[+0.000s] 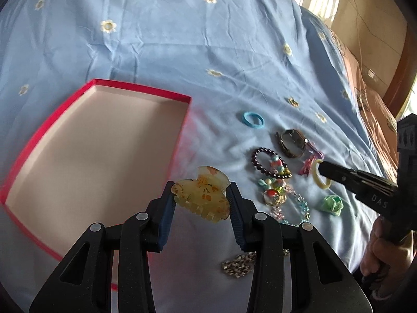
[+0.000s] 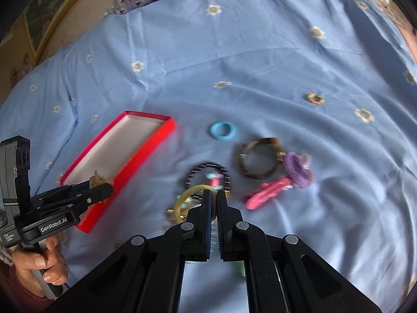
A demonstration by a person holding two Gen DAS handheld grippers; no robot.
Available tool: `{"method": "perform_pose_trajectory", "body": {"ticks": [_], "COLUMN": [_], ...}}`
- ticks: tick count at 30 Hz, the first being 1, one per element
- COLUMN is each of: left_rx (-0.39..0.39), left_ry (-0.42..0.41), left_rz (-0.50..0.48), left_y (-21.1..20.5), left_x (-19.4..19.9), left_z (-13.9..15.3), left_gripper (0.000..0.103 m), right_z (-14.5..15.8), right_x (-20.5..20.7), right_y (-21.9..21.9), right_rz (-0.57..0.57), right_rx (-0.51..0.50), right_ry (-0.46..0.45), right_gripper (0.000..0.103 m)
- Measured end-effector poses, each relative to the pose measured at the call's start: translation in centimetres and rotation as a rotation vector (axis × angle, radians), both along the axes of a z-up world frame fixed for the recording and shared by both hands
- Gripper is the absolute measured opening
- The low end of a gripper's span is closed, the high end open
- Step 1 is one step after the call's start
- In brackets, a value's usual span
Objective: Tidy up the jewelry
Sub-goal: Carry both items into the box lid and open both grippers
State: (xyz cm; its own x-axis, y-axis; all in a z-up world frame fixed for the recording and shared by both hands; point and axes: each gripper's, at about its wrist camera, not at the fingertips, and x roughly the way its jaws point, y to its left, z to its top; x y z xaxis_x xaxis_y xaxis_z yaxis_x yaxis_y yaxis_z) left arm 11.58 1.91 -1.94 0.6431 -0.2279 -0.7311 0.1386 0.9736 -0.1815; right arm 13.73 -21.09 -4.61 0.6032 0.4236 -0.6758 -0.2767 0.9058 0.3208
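My left gripper (image 1: 201, 198) is shut on a yellow flowered claw hair clip (image 1: 201, 197), held above the bed just right of the open red box (image 1: 135, 90). My right gripper (image 2: 213, 195) is shut on a pale yellow ring bangle (image 2: 182, 198), lifted over the jewelry pile. The right gripper also shows in the left wrist view (image 1: 323, 169), pinching the bangle (image 1: 322, 182). The left gripper shows in the right wrist view (image 2: 104, 186) near the red box (image 2: 130, 167). The box is empty.
On the blue flowered sheet (image 1: 182, 52) lie a blue ring (image 1: 250, 120), a brown bracelet (image 1: 292, 143), a dark bead bracelet (image 1: 268, 163), colourful bead pieces (image 1: 276, 195), a green scrunchie (image 1: 332, 204), a silver chain (image 1: 238, 264), a pink clip (image 2: 268, 191) and a purple scrunchie (image 2: 297, 169).
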Motion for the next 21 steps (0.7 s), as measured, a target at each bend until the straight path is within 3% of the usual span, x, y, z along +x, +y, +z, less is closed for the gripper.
{"method": "perform_pose_trajectory", "body": {"ticks": [21], "left_rx": [0.006], "left_ry": [-0.004], "left_rz": [0.172], "left_y": [9.9], "left_x": [1.2], "left_z": [0.4], "left_gripper": [0.037], "right_z": [1.8], "right_x": [3.4], "right_y": [12.7], "right_rz": [0.227], "right_rx": [0.047], "right_ry": [-0.018], "right_gripper": [0.003]}}
